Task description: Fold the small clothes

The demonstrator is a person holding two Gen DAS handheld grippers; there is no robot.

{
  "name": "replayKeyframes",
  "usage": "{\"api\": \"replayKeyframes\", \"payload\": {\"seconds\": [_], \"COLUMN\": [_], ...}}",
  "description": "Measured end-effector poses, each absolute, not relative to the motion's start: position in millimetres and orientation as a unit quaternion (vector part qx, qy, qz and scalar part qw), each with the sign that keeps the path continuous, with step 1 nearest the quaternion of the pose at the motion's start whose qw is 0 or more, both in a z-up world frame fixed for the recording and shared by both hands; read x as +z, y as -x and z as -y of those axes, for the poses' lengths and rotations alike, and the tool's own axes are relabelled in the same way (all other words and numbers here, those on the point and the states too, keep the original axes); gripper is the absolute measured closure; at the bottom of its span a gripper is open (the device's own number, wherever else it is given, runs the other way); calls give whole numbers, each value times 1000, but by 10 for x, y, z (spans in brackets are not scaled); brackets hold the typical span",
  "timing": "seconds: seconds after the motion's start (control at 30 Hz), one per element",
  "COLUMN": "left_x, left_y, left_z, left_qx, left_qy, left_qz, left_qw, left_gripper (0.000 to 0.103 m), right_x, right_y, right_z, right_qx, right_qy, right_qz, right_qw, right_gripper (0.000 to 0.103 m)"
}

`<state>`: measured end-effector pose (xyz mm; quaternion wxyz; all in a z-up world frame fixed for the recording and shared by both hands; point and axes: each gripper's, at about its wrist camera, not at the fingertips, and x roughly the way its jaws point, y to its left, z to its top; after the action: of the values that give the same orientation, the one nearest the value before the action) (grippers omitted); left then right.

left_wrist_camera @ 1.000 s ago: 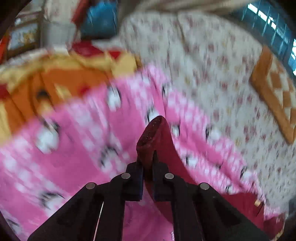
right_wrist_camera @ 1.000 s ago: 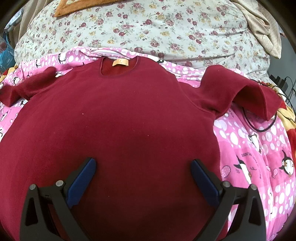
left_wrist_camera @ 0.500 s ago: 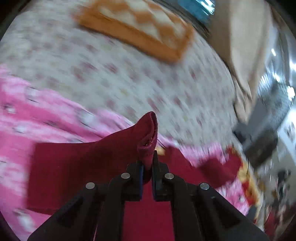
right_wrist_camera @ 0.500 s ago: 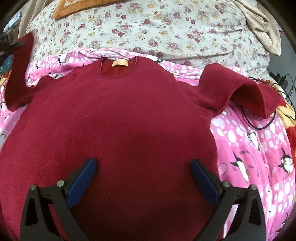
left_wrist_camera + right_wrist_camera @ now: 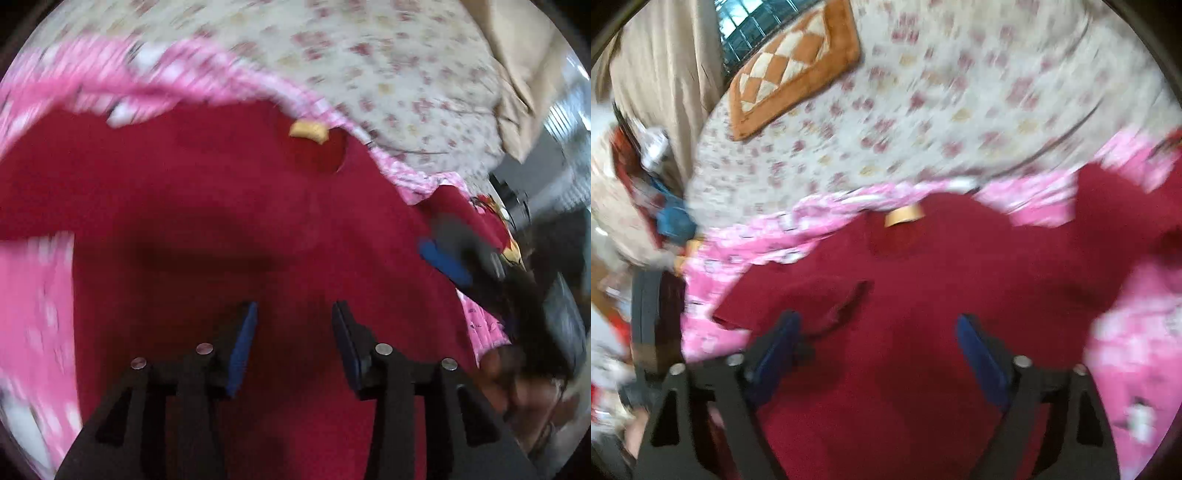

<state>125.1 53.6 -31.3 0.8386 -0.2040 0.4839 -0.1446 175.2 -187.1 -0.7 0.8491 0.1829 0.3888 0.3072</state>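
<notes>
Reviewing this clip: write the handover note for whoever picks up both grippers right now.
Left gripper: fingers opening, nothing between them, over the dark red fleece top.
Right gripper: fingers closing, empty, over the top's lower body.
Top lies face up, tan neck label away from you, on the pink penguin-print blanket.
Done: the top's left sleeve is folded in across the chest.
Left: the right sleeve is spread outward and needs folding in, then the body needs folding.

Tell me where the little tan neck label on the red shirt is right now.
The tan label sits at the red shirt's neckline, at the garment's far edge, in the middle of the right wrist view, just before the pink penguin blanket and floral cover.
</notes>
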Motion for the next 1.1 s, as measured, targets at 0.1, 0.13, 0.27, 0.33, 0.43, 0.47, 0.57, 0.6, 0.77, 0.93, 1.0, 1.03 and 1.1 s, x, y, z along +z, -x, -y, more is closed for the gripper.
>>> {"api": "replayKeyframes", "payload": {"seconds": [0.1, 0.13, 0.27, 0.33, 0.43, 0.47, 0.57, 0.6, 0.77, 0.93, 1.0, 1.03, 1.1], "left_x": [-256, -254, -266, -273, -293, -299, -302, -306, -317, -310, -309, -311, -315], "left_y": [-1223, -1224, -1240, -1243, -1227, -1224, -1225, -1226, -1273, -1259, -1260, -1264, -1268], "left_z": [-376, -345, -276, -349, -466, -477, -464, -459, -419, -402, -404, -405, -404], "left_qx": [-137, -132, -115, -112, -115, -117, -116, -116, -111, -112, -112, -112, -111], "left_qy": [153, 142, 136, 165, 202, 206, 208, 208, 197, 189, 188, 187, 188], "left_qz": [-475, -474, -473, -472, -470, -469, -466, -465, -461, -461, -462, -462, -462], "left_qw": [856, 859, 863, 859, 852, 851, 852, 853, 858, 860, 860, 859, 860], "left_gripper": [84, 84, 82, 82, 82, 82, 82, 82, 82, 82, 81, 81, 81], "right_x": [-283, -379, -604, -584, -566, -543, -519, -513, -182, 66, 87, 81, 43], "right_y": [-2056, -2115, -2269, -2301, -2332, -2331, -2290, -2283, -2156, -2188, -2211, -2224, -2241], "right_z": [1651, 1592, 1397, 1263, 1094, 1062, 1034, 1054, 1330, 2077, 2371, 2513, 2675], "right_qx": [354, 364, 348, 352, 359, 363, 357, 353, 331, 207, 162, 152, 141], "right_qy": [-234, -255, -280, -257, -224, -212, -174, -165, -149, -116, -106, -111, -117], "right_qz": [-439, -451, -482, -494, -496, -490, -480, -480, -428, -421, -428, -432, -440], "right_qw": [792, 774, 754, 752, 758, 763, 782, 786, 828, 875, 883, 882, 879], "right_gripper": [32, 33, 37, 35, 35, 35, 57, 82, 96, 96, 96, 96, 96]}}
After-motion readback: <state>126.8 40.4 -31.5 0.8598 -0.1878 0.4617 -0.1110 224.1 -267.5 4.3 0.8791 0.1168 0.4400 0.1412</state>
